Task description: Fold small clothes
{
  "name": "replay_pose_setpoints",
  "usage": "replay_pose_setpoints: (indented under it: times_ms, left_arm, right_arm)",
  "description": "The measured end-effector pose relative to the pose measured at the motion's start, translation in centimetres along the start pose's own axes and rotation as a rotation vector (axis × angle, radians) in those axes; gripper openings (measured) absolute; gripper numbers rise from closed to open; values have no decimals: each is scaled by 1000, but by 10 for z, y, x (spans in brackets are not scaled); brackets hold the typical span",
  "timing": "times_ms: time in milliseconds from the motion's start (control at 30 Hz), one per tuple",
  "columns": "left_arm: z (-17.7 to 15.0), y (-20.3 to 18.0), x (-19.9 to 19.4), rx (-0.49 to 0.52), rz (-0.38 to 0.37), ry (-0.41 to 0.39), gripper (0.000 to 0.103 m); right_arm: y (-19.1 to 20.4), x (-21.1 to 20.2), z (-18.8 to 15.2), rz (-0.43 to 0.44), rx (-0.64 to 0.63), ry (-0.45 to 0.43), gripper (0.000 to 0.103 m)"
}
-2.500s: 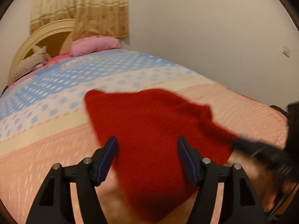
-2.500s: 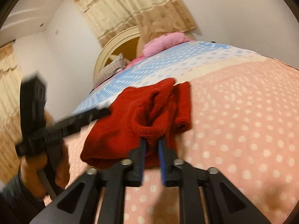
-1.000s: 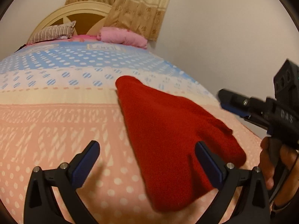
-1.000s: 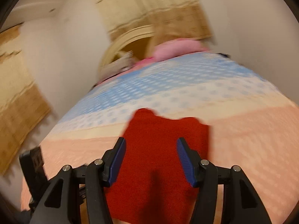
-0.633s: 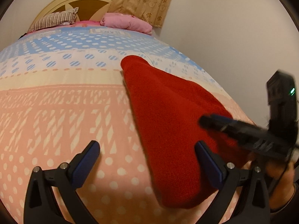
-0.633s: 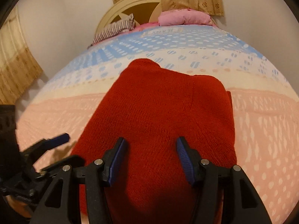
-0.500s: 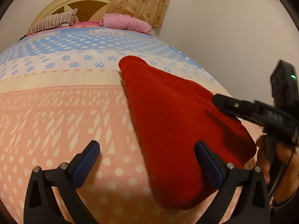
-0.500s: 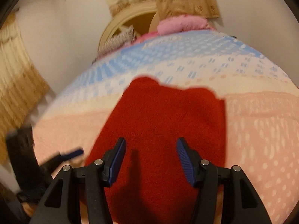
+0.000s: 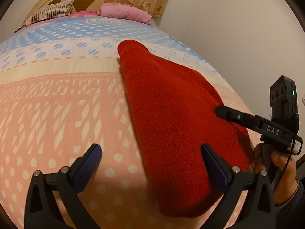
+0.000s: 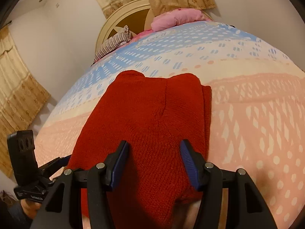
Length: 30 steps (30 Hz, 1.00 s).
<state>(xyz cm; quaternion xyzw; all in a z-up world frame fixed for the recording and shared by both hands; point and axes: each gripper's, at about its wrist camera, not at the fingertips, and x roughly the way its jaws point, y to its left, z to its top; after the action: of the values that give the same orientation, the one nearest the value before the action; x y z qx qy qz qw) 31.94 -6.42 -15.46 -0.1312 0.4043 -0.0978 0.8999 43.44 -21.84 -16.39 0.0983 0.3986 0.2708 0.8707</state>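
Observation:
A red knitted garment [image 9: 171, 114] lies folded and flat on the bed, its narrow end pointing at the pillows. My left gripper [image 9: 150, 152] hangs wide open over the garment's near left edge, with only its right finger above the cloth. My right gripper [image 10: 154, 148] is open just above the garment's [image 10: 152, 118] near end, cloth showing between its fingers, the pads not pressing on it. In the left wrist view the right gripper [image 9: 223, 113] reaches in over the garment's right edge, held by a hand [image 9: 276, 164]. The left gripper [image 10: 59, 161] sits at the garment's left edge.
The bedspread [image 9: 57, 105] is pink with white dots near me and blue farther off. A pink pillow [image 9: 124, 12] and a striped pillow [image 9: 49, 12] lie at the headboard [image 10: 122, 13]. A wall runs close along the bed's right side.
The right gripper, earlier shut on the bunched garment, now stands open over it lying flat. The left gripper opened wider. Both have sunk closer to the bed.

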Motion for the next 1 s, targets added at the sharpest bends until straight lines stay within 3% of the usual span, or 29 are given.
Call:
replay_pose_setpoints:
  times_ms: [100, 233, 333, 533, 900, 1000]
  left_arm:
    - [0, 1, -1, -4, -3, -1, 103]
    - [0, -1, 1, 0, 2, -1, 103]
    - [0, -1, 1, 2, 3, -1, 103]
    - [1, -1, 2, 5, -2, 4, 103]
    - [1, -4, 2, 25, -65, 9, 103]
    - [1, -10, 2, 49, -104, 17, 93]
  right_arm:
    - [1, -8, 3, 15, -5, -6, 58]
    - [-20, -18, 18, 20, 81, -77, 58]
    - [-41, -8, 25, -32, 145, -51, 58]
    - [-78, 16, 33, 5, 302, 18, 58]
    - [-75, 42, 49, 66, 274, 47, 58]
    - [-68, 48, 48, 80, 242, 70, 46]
